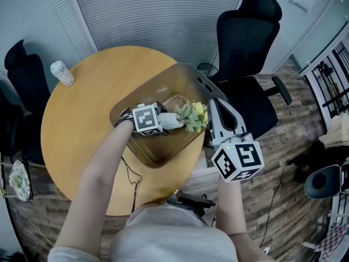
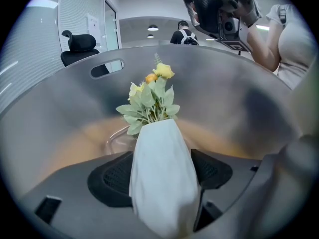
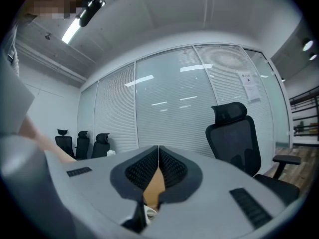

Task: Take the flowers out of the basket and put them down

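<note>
Left claw (image 2: 162, 173), wide, grips the white-wrapped flowers (image 2: 149, 96); right claw (image 3: 158, 166) closed.

Round wooden table (image 1: 82, 124), translucent basket (image 1: 163, 83) and small white cup (image 1: 61, 73) on it

I stand at a round light-wood table (image 1: 76, 124). Past its far edge, a wall of pale closed slatted blinds (image 1: 152, 10) runs behind glass panels. A black mesh office chair with a headrest (image 1: 248, 37) sits just beside the table's right edge, and another black high-backed chair (image 1: 22, 72) stands off its left edge. The floor is grey-brown wood planking (image 1: 294, 152). A long white ceiling strip light (image 3: 72, 30) glows overhead.
</note>
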Available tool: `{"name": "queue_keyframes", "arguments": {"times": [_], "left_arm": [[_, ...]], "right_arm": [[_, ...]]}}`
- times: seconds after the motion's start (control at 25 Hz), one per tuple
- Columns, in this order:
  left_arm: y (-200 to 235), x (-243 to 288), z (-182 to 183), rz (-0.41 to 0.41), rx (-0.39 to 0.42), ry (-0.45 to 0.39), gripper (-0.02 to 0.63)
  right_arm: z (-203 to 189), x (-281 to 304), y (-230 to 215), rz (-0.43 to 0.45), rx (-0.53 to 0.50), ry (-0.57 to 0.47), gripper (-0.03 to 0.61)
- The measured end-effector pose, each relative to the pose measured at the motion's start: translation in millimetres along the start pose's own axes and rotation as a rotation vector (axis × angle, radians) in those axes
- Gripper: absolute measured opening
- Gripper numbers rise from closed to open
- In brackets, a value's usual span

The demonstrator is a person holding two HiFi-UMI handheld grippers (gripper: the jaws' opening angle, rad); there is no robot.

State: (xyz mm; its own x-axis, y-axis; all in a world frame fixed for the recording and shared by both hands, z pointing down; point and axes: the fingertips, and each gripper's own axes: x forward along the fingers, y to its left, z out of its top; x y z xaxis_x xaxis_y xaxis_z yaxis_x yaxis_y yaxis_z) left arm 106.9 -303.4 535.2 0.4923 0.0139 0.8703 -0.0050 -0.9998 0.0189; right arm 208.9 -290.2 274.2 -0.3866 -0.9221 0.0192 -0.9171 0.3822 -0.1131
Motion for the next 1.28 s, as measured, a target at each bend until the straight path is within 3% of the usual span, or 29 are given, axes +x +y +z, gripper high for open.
{"name": "queue_keyframes", "arguments": {"times": [0.72,1.28], "left_arm": [[11.8,-34.3,33.4,0.07,0.01,-0.17,0.367],[16.8,-62.4,54.6,0.124,-0.032,-0.338,0.367]], "right_arm": [[9.0,-1.8,10.6,0.017,-0.041,-0.002,0.026],[16.6,-7.9,17.7,0.031,-0.064,-0.012,0.026]]}}
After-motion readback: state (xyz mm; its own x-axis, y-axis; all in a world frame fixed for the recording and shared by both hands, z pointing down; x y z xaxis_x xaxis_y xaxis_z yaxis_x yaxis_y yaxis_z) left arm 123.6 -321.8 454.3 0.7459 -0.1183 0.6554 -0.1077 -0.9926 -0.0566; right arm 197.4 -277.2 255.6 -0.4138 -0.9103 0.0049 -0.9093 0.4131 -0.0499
